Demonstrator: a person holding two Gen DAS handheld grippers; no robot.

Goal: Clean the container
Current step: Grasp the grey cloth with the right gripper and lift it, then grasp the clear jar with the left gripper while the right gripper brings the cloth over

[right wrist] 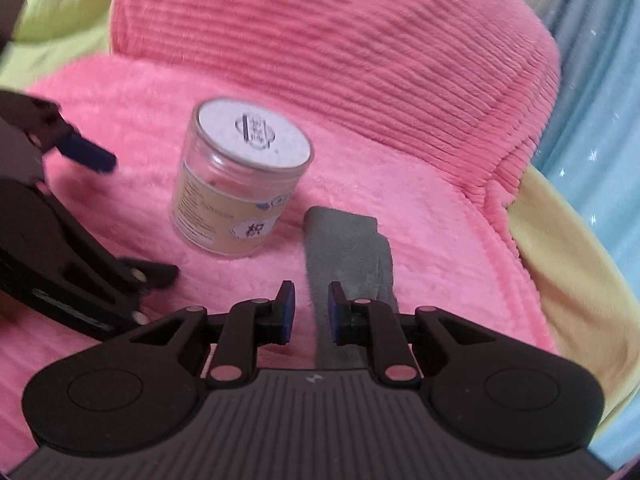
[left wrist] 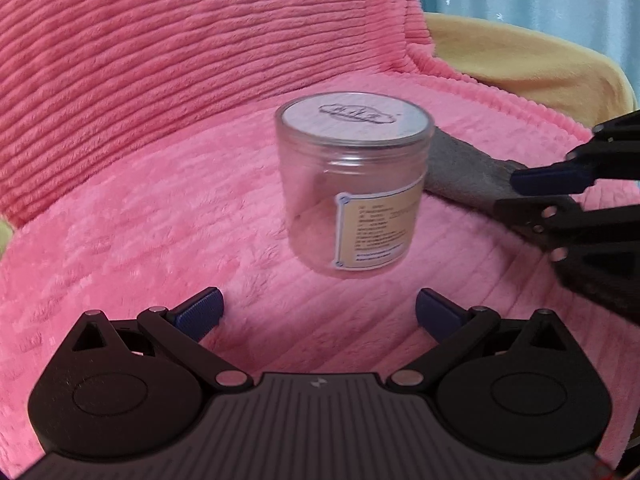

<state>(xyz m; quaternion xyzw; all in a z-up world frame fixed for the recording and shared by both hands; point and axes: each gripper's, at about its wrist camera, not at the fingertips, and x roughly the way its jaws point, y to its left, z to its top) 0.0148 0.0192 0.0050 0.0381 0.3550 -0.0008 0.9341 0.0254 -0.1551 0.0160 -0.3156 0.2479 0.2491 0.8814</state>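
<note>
Left wrist view showed the clear lidded plastic jar (left wrist: 354,188) upright, dead ahead of the left gripper (left wrist: 320,314), fingers wide apart; right gripper (right wrist: 311,314), fingers slightly apart, straddled the grey folded cloth (right wrist: 348,256).

A: Jar (left wrist: 352,184): clear glossy plastic, smooth; flat matt white lid (left wrist: 354,117); tan paper label (left wrist: 376,232).

B: Pink blanket (left wrist: 140,216): ribbed plush fleece. Grey cloth (right wrist: 348,252): matt, napped. Gripper pads (left wrist: 200,312): blue, finely ribbed; black matt plastic bodies.
</note>
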